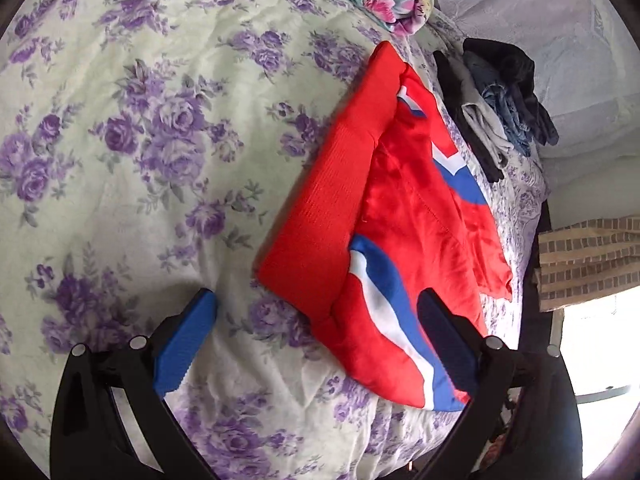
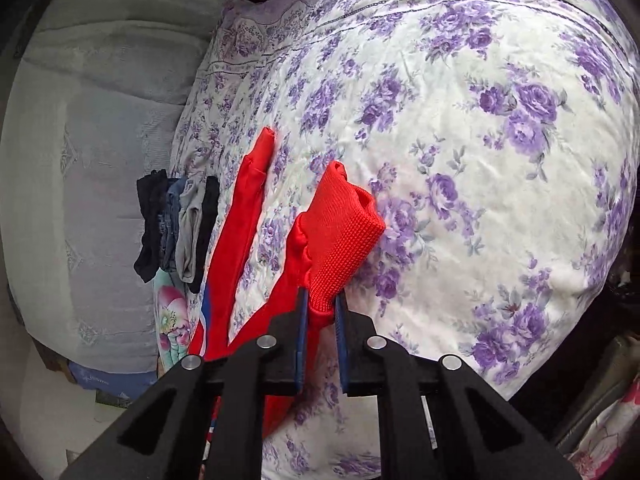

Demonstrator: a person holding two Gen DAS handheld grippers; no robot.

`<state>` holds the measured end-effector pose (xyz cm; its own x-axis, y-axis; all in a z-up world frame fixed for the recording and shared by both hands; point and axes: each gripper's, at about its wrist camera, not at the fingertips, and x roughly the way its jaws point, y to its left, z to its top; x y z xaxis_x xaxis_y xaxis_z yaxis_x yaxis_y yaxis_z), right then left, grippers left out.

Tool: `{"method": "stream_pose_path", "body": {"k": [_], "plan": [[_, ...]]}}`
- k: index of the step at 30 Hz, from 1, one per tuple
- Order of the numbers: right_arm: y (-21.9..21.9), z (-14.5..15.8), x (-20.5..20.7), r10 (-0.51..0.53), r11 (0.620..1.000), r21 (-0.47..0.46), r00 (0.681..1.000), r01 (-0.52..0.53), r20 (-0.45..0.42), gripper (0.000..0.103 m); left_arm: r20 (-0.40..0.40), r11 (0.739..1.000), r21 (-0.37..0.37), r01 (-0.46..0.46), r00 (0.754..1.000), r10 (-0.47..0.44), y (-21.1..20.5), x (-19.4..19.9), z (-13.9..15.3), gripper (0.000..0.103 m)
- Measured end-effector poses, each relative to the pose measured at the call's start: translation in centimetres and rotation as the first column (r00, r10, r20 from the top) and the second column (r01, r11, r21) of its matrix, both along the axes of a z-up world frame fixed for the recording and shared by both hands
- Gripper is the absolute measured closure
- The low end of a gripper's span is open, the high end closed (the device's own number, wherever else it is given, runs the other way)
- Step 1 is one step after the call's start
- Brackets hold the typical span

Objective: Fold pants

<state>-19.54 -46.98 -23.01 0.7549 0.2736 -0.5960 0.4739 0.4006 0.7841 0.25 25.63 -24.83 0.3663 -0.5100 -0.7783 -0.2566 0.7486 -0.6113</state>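
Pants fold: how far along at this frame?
Done: little; red pants lie loosely bunched on the floral bedspread. In hand: right hand-held gripper is shut on the ribbed waistband; left hand-held gripper is open over the pants. Left: folding.

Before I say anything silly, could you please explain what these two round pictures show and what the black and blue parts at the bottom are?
There is no robot here: a person holds a hand-held gripper in each hand, and each carries a wide-angle camera looking along its jaws. The black arms with blue pads are those jaws. One picture is from the left gripper, whose jaws stand open above the red pants, which have blue and white stripes. The other is from the right gripper, whose jaws are shut on the pants' ribbed red band, lifting it. Everything lies on a bedspread with purple flowers. A small stack of dark folded clothes sits at the bed's edge beyond the pants.
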Motion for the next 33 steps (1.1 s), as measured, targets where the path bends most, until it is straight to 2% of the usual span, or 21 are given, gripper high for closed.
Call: {"method": "stream_pose_path", "body": {"k": [3,5,6,7,8,9,10,12,16,20,26,30,33], "plan": [[-0.1,-0.5,0.0,0.005,1.0,0.005,1.0,-0.005,-0.02,0.09,0.014,0.998,-0.068,-0.008,1.0,0.008,-0.6,0.1,0.0,0.005],[-0.2,-0.7,0.0,0.006,1.0,0.007,1.0,-0.006,-0.028,0.09,0.017,0.997,-0.081,-0.005,1.0,0.006,-1.2,0.5,-0.1,0.006],[-0.2,-0.8,0.0,0.006,1.0,0.008,0.999,-0.006,-0.032,0.09,0.014,0.997,-0.074,-0.009,1.0,0.01,-1.6,0.8,-0.1,0.011],[-0.2,-0.8,0.1,0.006,1.0,0.008,0.999,-0.006,-0.033,0.09,0.014,0.997,-0.071,-0.015,1.0,0.016,-1.8,1.0,0.0,0.022],[-0.2,-0.8,0.1,0.007,1.0,0.009,1.0,-0.006,-0.03,0.09,0.005,0.998,-0.061,-0.023,1.0,0.023,-2.0,1.2,0.0,0.044],[-0.3,-0.7,0.1,0.008,1.0,0.007,1.0,-0.008,-0.027,0.09,-0.003,0.998,-0.063,-0.03,1.0,0.029,-1.9,1.3,0.1,0.062],[-0.3,-0.5,0.2,0.011,1.0,0.002,1.0,-0.011,-0.025,0.09,-0.011,0.995,-0.09,-0.034,0.999,0.033,-1.9,1.4,0.1,0.063],[-0.3,-0.2,0.4,0.021,1.0,-0.005,1.0,-0.021,-0.02,0.09,0.005,0.995,-0.093,-0.029,1.0,0.029,-1.9,1.2,0.9,0.076],[-0.6,0.5,0.6,0.03,1.0,0.009,0.999,-0.03,0.012,0.09,0.06,0.998,-0.049,-0.035,0.998,0.038,-2.2,0.7,3.8,0.081],[-1.2,1.8,1.0,0.046,0.999,0.009,0.998,-0.046,0.031,0.09,0.079,0.994,-0.048,-0.096,0.992,0.1,-1.1,-0.1,5.8,0.084],[-1.2,3.1,0.5,0.086,0.996,0.013,0.996,-0.086,0.018,0.091,0.016,0.989,-0.027,-0.144,0.989,0.144,0.1,-3.8,6.5,0.085],[-1.8,5.4,-1.5,0.097,0.995,0.028,0.994,-0.098,0.049,0.091,0.046,0.989,-0.008,-0.148,0.988,0.148,0.3,-7.1,8.7,0.085],[-2.2,5.5,-0.3,0.124,0.992,0.034,0.992,-0.125,0.032,0.091,0.021,0.989,0.001,-0.15,0.988,0.15,-0.1,-6.9,8.9,0.085]]}}
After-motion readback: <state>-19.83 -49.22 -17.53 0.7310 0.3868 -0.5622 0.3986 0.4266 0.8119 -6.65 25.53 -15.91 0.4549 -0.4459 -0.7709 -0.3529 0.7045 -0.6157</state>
